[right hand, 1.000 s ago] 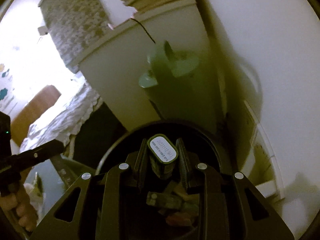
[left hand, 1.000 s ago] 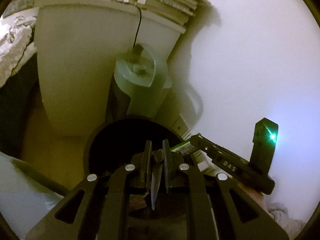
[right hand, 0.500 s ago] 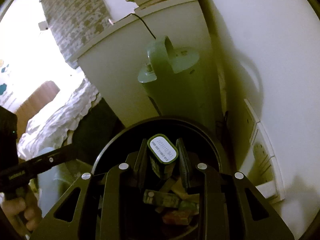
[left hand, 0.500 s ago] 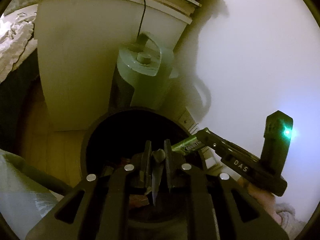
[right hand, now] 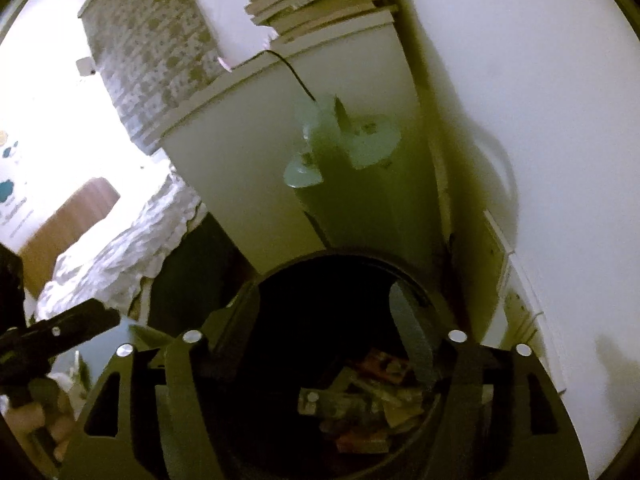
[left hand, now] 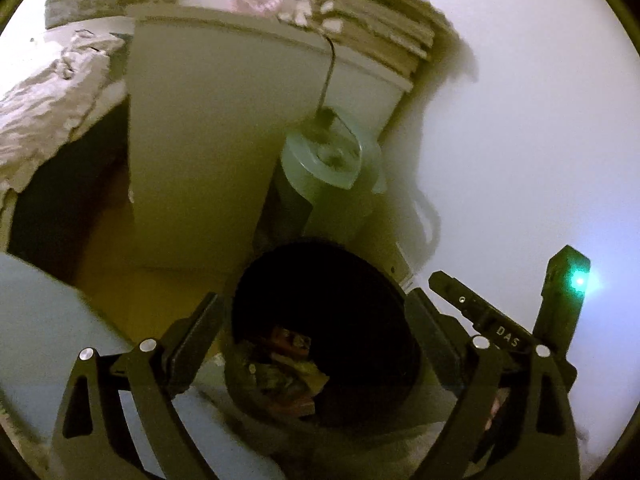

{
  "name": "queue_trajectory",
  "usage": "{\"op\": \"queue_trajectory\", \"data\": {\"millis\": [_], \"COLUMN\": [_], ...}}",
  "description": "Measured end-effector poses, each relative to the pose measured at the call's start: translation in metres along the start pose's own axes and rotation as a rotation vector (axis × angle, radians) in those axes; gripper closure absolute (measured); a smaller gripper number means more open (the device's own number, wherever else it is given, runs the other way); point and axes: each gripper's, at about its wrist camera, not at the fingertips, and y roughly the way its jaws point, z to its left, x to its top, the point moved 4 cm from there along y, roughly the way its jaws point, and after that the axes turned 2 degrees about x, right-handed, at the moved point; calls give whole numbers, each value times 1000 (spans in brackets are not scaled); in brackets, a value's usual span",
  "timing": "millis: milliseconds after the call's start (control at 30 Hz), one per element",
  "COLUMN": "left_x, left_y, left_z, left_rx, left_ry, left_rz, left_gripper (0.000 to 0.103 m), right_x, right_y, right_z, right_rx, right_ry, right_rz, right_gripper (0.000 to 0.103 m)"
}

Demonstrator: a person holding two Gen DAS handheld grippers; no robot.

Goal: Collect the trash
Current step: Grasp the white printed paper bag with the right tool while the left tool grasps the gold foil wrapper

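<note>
A round black bin (left hand: 320, 247) stands on the floor below both grippers, with several wrappers and bits of trash (left hand: 290, 368) lying at its bottom. My left gripper (left hand: 314, 324) hangs over the bin's mouth, its jaws opening wide with nothing between them. In the right wrist view the same bin (right hand: 340, 255) fills the lower middle, and its trash pile (right hand: 368, 396) shows. My right gripper (right hand: 326, 322) is above it, its jaws opening too and empty.
A tall grey-green cylinder appliance (left hand: 328, 172) with a black cable stands right behind the bin, against a white cabinet (left hand: 208, 120) topped with stacked books (left hand: 380, 36). A white wall (left hand: 520, 120) runs along the right. A bed with ruffled white bedding (right hand: 120, 248) lies to the left.
Both grippers have opened. The thin dark wrapper left my left jaws and the green-rimmed, white-labelled container left my right jaws; neither is held now. The left view shifted back and sideways.
</note>
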Motion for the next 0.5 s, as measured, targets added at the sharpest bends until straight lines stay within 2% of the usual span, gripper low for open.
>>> {"op": "queue_trajectory", "data": {"millis": [100,200,433,500], "left_x": [-1,-6,-41,-54], "left_y": [-35,-76,-185,-211], "left_z": [15,39,135,159], "left_rx": [22,60,232,254], "left_ry": [-13,-34,-156,-189], "left_rz": [-51,-98,-191,-203], "left_gripper": [9,9,9,9], "right_x": [2,3,-24,-36], "right_y": [-2,-3,10,15], "right_z": [23,61,183,216], "right_rx": [30,91,267,313], "right_ry": [-33,-83,-263,-314], "right_rz": [7,21,126,162], "right_gripper": [34,29,28,28]}}
